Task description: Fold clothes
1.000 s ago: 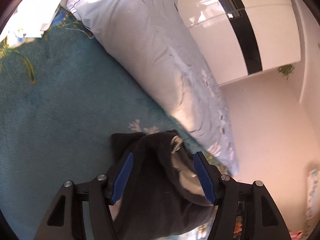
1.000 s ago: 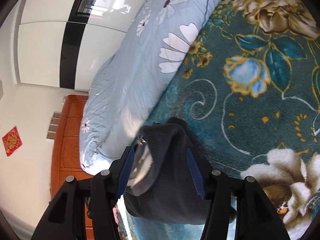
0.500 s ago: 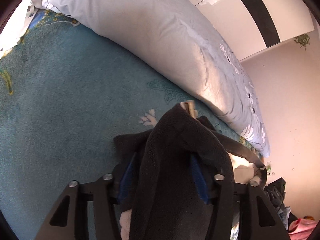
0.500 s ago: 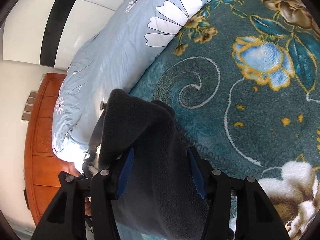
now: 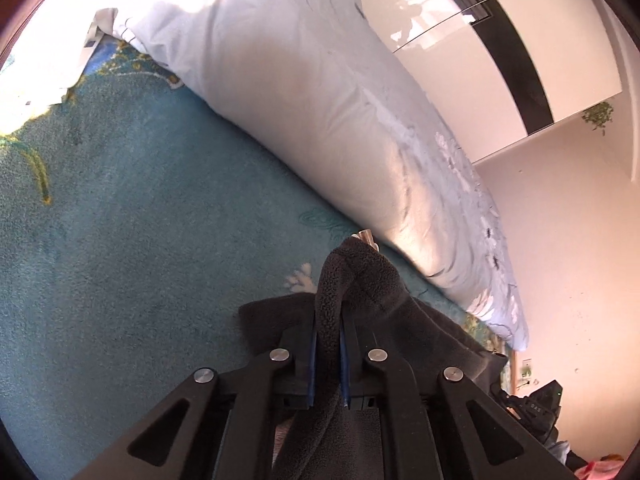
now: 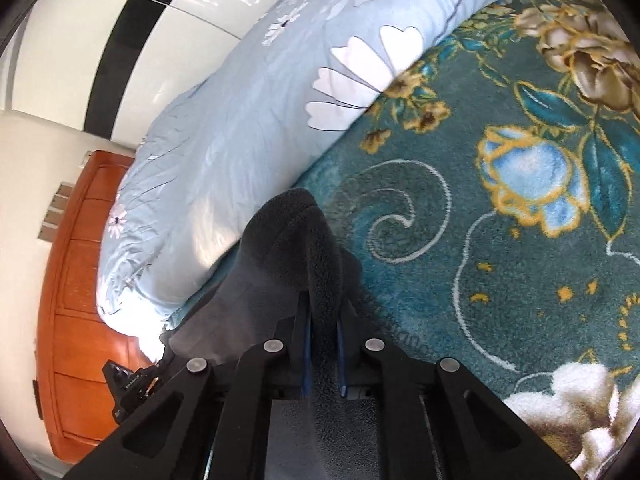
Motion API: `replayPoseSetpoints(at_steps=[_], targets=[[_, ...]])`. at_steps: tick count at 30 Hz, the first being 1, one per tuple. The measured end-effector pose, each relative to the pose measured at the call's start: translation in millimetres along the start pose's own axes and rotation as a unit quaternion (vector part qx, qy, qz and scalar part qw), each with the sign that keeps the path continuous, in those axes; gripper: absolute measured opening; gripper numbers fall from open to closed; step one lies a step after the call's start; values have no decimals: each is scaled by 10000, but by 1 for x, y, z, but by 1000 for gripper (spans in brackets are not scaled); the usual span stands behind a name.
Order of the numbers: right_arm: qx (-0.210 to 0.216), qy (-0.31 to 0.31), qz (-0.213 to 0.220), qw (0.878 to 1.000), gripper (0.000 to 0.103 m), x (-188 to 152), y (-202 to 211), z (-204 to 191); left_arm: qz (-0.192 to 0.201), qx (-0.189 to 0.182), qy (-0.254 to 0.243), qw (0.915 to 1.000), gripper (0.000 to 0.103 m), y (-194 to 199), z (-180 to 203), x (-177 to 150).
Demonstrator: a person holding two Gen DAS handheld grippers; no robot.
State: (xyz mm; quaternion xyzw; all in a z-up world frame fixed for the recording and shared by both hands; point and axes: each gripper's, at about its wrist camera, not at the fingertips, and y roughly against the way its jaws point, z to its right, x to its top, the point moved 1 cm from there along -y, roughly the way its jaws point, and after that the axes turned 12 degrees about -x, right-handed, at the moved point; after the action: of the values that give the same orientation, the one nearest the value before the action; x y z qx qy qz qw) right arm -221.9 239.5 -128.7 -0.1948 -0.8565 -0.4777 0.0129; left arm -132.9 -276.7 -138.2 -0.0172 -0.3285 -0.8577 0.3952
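Note:
A dark grey fleece garment (image 5: 384, 308) hangs between both grippers above the teal floral blanket (image 5: 120, 240). My left gripper (image 5: 328, 332) is shut on a bunched fold of the fleece, with a metal zipper pull (image 5: 366, 236) poking out at its top. In the right wrist view my right gripper (image 6: 322, 312) is shut on another fold of the same fleece garment (image 6: 288, 248), lifted above the blanket (image 6: 500, 280). The blue pads are mostly hidden by the cloth.
A rolled pale blue floral duvet (image 5: 320, 100) lies along the blanket's far side, also in the right wrist view (image 6: 248, 120). An orange wooden headboard (image 6: 72, 320), a white wardrobe with a black stripe (image 5: 500, 40) and dark clothes (image 5: 536, 408) stand around the bed.
Both grippers went from open around the fleece to shut on it. The fleece has been gathered and raised between the jaws.

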Motion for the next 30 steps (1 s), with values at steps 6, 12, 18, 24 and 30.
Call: replayPoseSetpoints(at_steps=[6,12,18,24,30], targets=[[176,-49,-8,9998,13,-5,4,4,-131,-57,102,9998,11,-2,-5,-6],[354,-10,197,9992,54,-18,33,18,49,-293,55,9995,52,37,7,-22],[448,-466,224,9977,69,-80,49,60,314,-126,302,9990,73,81,-15,-75],[820,-1058,-8,9910,79,-132,35,82,20,-341,811,9961,75,77,-37,-133],[1199,-1429,196,9822,80,-134,15,65,106,-619,1123,9917,80,54,-38,-138]])
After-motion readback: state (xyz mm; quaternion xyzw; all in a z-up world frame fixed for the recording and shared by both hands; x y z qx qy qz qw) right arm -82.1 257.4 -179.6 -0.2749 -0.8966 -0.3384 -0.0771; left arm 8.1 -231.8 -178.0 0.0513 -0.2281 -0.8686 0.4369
